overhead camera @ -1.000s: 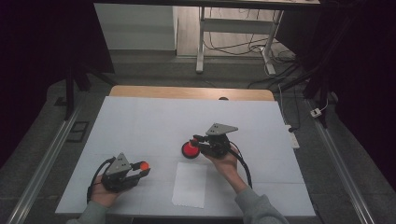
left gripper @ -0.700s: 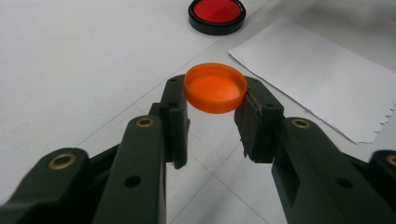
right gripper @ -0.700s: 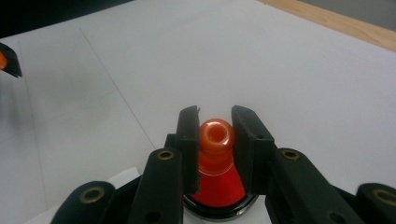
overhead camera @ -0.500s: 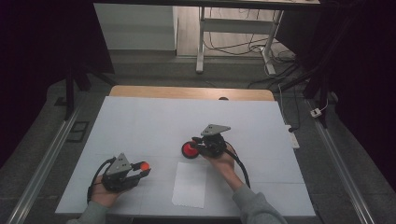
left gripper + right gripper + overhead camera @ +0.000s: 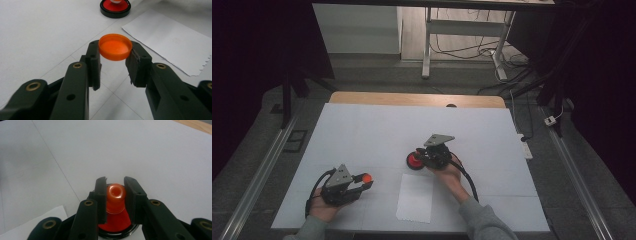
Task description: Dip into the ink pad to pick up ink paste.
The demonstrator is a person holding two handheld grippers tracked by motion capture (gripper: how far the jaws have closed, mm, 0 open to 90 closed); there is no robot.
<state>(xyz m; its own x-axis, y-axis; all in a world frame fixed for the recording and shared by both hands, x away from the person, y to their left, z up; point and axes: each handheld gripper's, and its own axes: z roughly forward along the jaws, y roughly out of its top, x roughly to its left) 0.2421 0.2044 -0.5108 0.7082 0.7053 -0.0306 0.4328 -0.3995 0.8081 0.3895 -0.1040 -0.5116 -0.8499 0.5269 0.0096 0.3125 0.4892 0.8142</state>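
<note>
Orange cap (image 5: 115,47): clamped by its rim between the left gripper's (image 5: 113,65) jaws, hollow side facing up, just above the white table (image 5: 377,130).

Red bottle (image 5: 115,206): upright, long axis vertical, open neck pointing up, base on the table; right gripper (image 5: 114,195) jaws closed on its neck.

Paper sheet (image 5: 414,197): flat between them.

A white sheet of paper (image 5: 414,198) lies flat on the white tabletop (image 5: 362,130) close to its near edge, about midway along it, one short side ragged. A strip of bare wood (image 5: 412,99) shows along the far edge. Beyond it on the floor stand a white metal frame (image 5: 462,30) and loose cables (image 5: 522,85); a small white plug (image 5: 552,120) lies off the right edge.
</note>
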